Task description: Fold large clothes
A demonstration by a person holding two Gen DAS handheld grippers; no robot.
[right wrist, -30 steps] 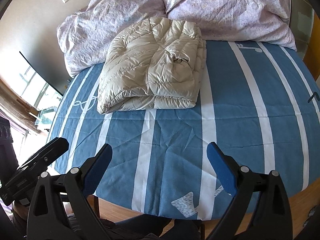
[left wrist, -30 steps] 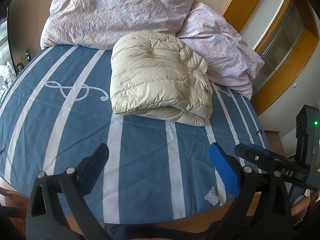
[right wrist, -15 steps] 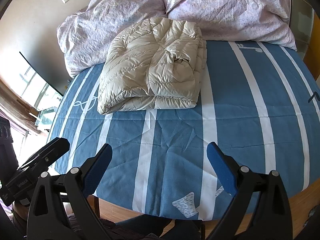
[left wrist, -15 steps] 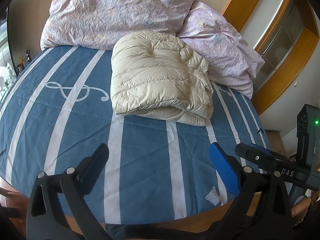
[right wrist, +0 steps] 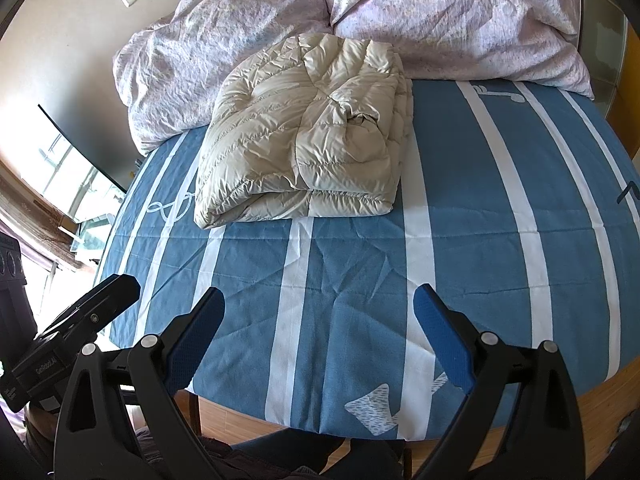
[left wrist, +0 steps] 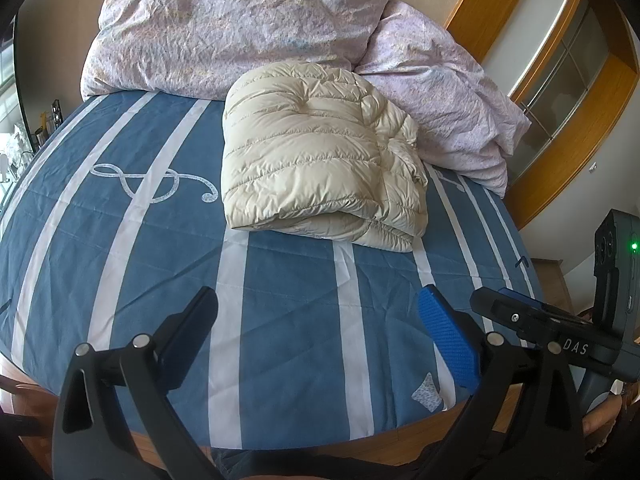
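On the blue striped bed (left wrist: 280,312) the folded cream jacket (left wrist: 320,168) lies against the lilac pillows (left wrist: 240,28), just as it did a second ago. The left gripper (left wrist: 320,328) and right gripper (right wrist: 316,328) hover near the foot edge as before, both spread wide, holding and touching nothing

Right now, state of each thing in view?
puffer jacket: folded into a bundle, lying on the bed, untouched
left gripper: open, empty, above the bed's near edge
right gripper: open, empty
duvet: crumpled at the head end
bedsheet: spread, lightly creased
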